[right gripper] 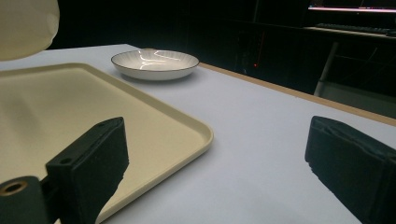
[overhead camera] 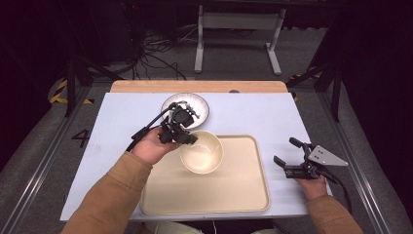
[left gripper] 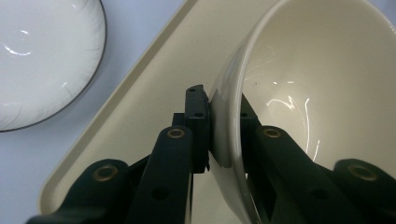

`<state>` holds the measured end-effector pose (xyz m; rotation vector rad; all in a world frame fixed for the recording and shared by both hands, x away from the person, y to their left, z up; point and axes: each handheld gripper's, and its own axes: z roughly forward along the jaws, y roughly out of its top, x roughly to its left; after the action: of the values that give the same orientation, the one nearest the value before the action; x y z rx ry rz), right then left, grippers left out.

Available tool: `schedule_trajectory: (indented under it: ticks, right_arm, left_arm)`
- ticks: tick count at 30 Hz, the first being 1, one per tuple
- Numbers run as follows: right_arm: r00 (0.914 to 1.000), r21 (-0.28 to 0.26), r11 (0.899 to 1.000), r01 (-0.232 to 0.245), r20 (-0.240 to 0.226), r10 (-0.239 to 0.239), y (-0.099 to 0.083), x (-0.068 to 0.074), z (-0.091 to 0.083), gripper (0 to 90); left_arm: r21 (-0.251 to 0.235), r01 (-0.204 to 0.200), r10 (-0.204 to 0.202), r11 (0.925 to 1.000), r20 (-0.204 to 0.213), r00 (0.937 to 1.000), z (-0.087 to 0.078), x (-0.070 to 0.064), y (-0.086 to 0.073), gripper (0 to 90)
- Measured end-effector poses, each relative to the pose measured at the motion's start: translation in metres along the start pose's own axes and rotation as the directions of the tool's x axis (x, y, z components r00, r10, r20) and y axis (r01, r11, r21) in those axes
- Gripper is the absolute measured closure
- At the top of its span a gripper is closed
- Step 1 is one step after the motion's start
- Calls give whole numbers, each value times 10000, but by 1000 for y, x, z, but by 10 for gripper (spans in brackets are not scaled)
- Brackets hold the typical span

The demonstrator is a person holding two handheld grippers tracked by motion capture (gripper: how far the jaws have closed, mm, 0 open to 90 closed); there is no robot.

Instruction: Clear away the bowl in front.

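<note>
A cream bowl [overhead camera: 201, 152] hangs tilted over the beige tray [overhead camera: 243, 195], held by its left rim in my left gripper [overhead camera: 187, 138]. In the left gripper view the jaws pinch the bowl's wall [left gripper: 303, 70], one pad outside and one inside, with the tray [left gripper: 140, 116] below. A white plate with a dark rim [overhead camera: 199, 105] sits on the table behind the tray; it is at the upper left in the left gripper view [left gripper: 42, 56] and far off in the right gripper view [right gripper: 155, 63]. My right gripper [overhead camera: 287, 152] rests open right of the tray [right gripper: 70, 107], nothing between its jaws.
The white table top [overhead camera: 117, 122] has a wooden strip along its far edge [overhead camera: 199, 86]. Cables and a metal frame leg [overhead camera: 198, 44] stand on the floor beyond. Open table surface lies left of the tray and to the right around the right gripper.
</note>
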<state>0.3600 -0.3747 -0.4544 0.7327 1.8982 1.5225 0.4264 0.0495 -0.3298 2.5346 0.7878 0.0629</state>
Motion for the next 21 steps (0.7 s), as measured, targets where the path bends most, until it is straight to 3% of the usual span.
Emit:
schedule_trajectory:
  ticks: [21]
  right_arm:
    - [10000,3,10000,6,-20,-6,0,0,0,62]
  left_arm:
    - [841,-346,322,9959,289,9991,39,-11,-1,827]
